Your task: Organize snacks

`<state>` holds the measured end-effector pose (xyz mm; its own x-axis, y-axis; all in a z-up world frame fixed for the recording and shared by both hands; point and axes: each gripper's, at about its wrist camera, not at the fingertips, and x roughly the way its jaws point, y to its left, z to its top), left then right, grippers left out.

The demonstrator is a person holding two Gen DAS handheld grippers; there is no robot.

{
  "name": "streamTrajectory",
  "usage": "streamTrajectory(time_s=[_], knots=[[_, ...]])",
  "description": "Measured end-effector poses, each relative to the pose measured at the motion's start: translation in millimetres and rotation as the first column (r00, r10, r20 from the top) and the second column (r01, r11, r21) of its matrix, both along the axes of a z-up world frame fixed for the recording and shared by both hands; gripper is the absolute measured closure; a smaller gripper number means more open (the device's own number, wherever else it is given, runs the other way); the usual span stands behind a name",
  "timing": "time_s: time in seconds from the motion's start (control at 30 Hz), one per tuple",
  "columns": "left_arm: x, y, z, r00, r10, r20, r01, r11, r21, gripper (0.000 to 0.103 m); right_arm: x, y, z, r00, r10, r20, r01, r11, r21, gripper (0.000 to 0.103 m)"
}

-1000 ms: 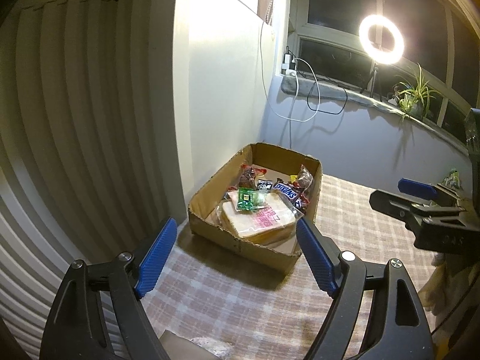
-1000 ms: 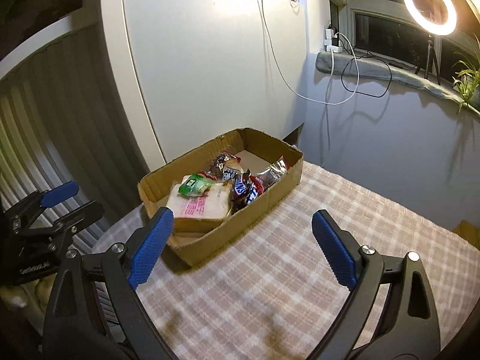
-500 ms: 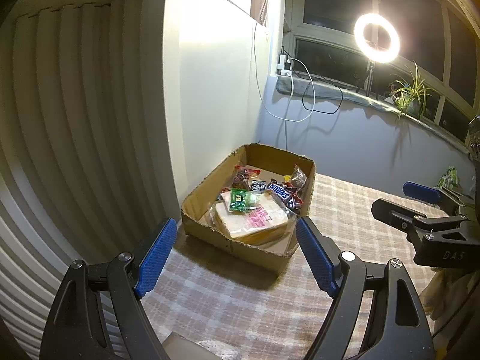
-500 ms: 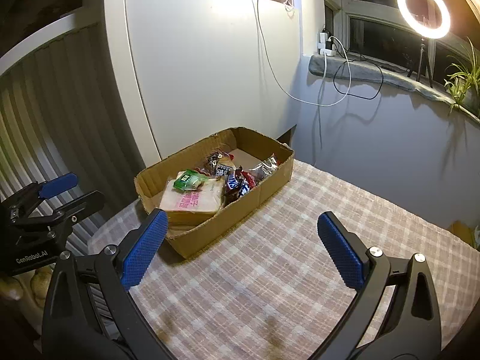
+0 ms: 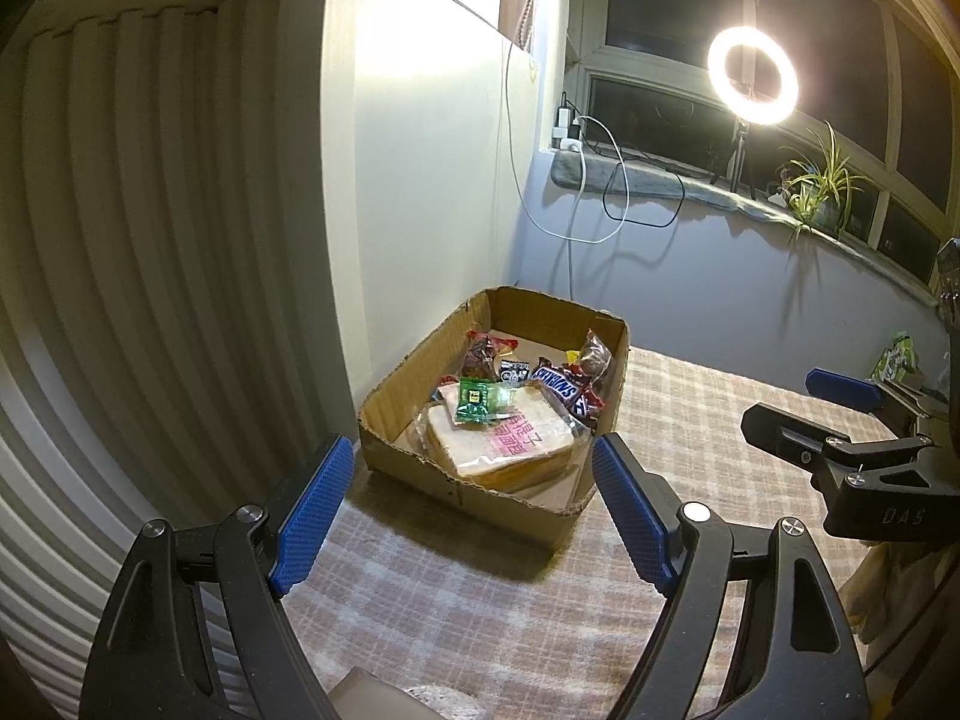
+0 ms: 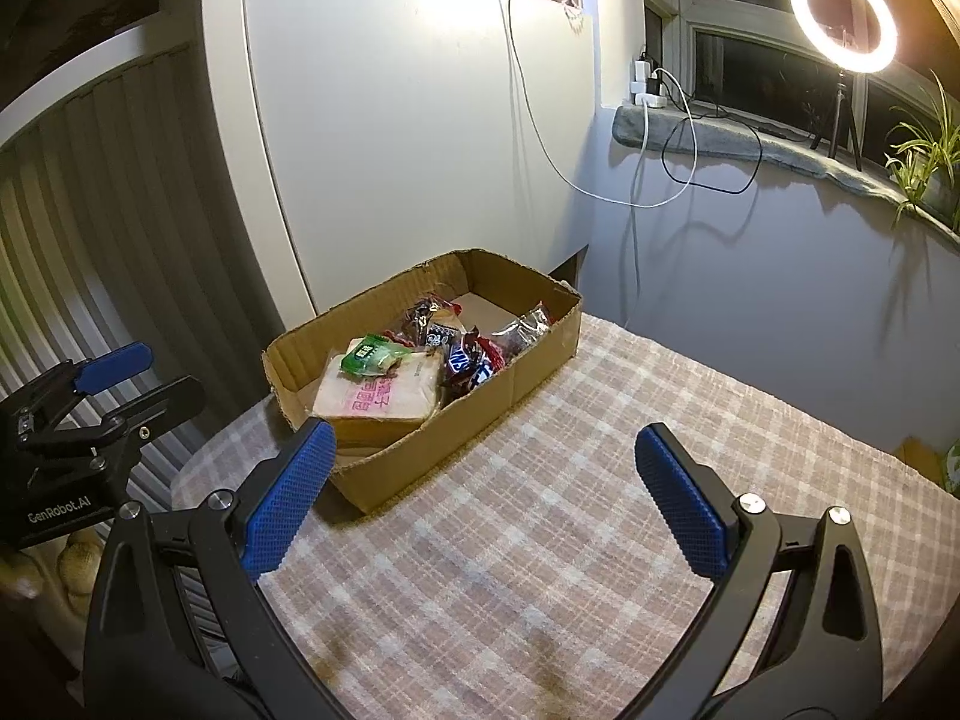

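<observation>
An open cardboard box (image 5: 414,384) (image 6: 528,372) sits on the checked tablecloth near the wall. It holds a bag of sliced bread (image 5: 504,447) (image 6: 378,393), a green packet (image 5: 477,399) (image 6: 367,354) on the bread, Snickers bars (image 5: 561,387) (image 6: 465,360) and other wrapped snacks. My left gripper (image 5: 471,510) is open and empty, held back from the box's near end. My right gripper (image 6: 480,498) is open and empty, in front of the box's long side. Each gripper shows at the edge of the other's view.
The checked tablecloth (image 6: 570,528) covers the table. A white cabinet (image 6: 390,150) and a ribbed panel (image 5: 138,240) stand behind the box. A ring light (image 5: 753,75), cables and a plant (image 5: 825,186) are on the window sill. A green packet (image 5: 897,357) lies at the far right.
Both grippers have drawn back and up from the box, which looks smaller and farther away now. Both stayed open and empty. The snacks in the box have not moved.
</observation>
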<state>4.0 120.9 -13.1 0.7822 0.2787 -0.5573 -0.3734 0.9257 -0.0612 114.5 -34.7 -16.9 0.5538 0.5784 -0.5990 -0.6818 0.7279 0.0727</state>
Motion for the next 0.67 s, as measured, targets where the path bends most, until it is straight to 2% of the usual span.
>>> streamTrajectory(time_s=[0.67], knots=[[1.5, -4.1, -0.5, 1.0, -0.003, -0.002, 0.003, 1.0, 0.018, 0.021, 0.9, -1.4, -7.4, 1.0, -0.008, -0.012, 0.008, 1.0, -0.007, 0.001]])
